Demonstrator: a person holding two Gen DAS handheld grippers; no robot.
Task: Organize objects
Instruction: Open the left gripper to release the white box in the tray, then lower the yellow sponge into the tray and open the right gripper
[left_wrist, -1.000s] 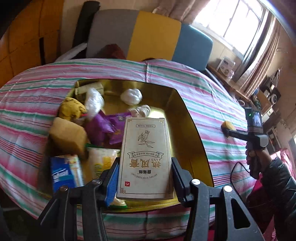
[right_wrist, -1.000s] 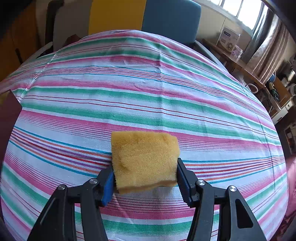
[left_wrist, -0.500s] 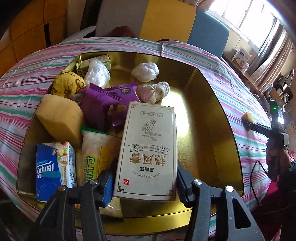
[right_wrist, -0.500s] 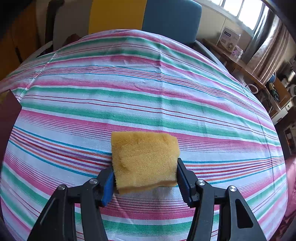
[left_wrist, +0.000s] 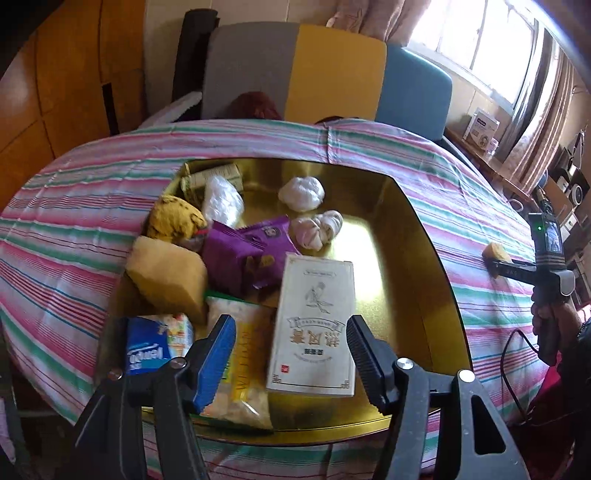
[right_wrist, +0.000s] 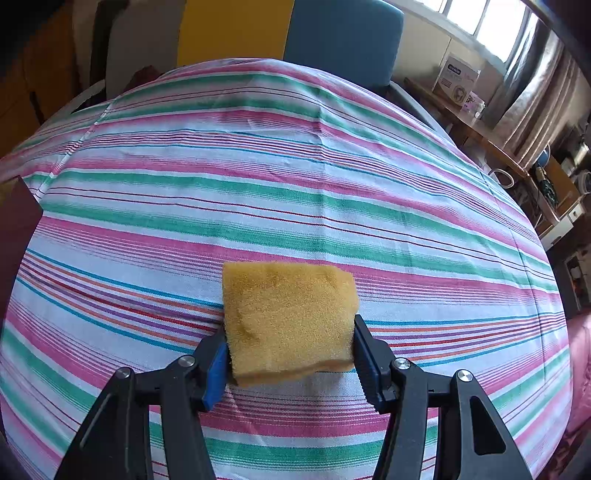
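A cream box with a bird drawing (left_wrist: 314, 325) lies in the gold tray (left_wrist: 424, 258), resting partly on a pale snack bag (left_wrist: 240, 350). My left gripper (left_wrist: 290, 325) straddles the box. Its jaws are opening, and the blue left pad (left_wrist: 218, 354) stands well clear of the box. My right gripper (right_wrist: 290, 332) is shut on a yellow sponge (right_wrist: 288, 317) just above the striped cloth (right_wrist: 295, 192). The left wrist view shows that gripper and its sponge (left_wrist: 496, 253) to the right of the tray.
The tray also holds another yellow sponge (left_wrist: 170, 277), a purple packet (left_wrist: 247, 254), a blue tissue pack (left_wrist: 147, 350), white bundles (left_wrist: 301, 194) and a clear bag (left_wrist: 221, 199). A grey, yellow and blue sofa (left_wrist: 332, 70) stands behind the table. A person's hand (left_wrist: 550, 321) is at right.
My left gripper's jaws have widened and let go of the cream box, which now lies in the tray. The right gripper and its sponge have not moved.
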